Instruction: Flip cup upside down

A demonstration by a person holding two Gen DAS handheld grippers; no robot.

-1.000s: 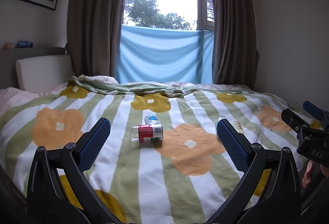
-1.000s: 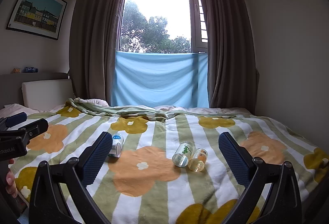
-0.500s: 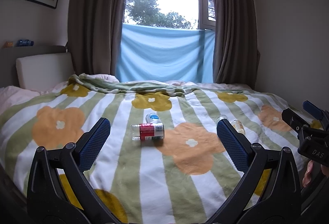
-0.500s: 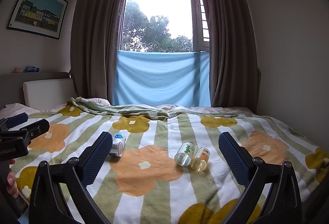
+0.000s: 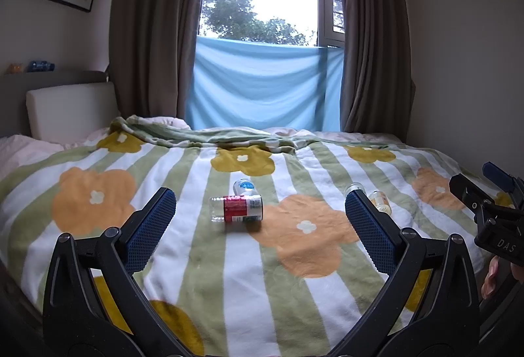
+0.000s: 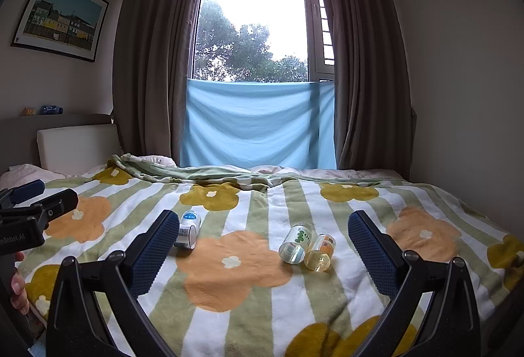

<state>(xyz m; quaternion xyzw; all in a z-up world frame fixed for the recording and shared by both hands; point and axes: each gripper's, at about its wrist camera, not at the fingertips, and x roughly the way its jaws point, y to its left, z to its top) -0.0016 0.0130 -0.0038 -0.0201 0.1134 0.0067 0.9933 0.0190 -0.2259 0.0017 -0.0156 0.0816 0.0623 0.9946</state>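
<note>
Nothing of the flip looks begun: left gripper [image 5: 260, 213] hangs spread and empty over the bed [image 5: 203, 265], red-labelled cup [image 5: 237, 209] lying sideways ahead, print unreadable. Right gripper [image 6: 263, 240], likewise agape, faces two more sideways cups [image 6: 308, 247]; "DAS" shows on its body.

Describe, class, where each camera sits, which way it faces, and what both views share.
Left wrist: on the left gripper, open, facing the window across the bed; red-labelled cup ahead.
Right wrist: on the right gripper, open, facing likewise; green-dotted cup ahead.
Shared: blue-labelled cup, floral blanket, blue cloth.
</note>
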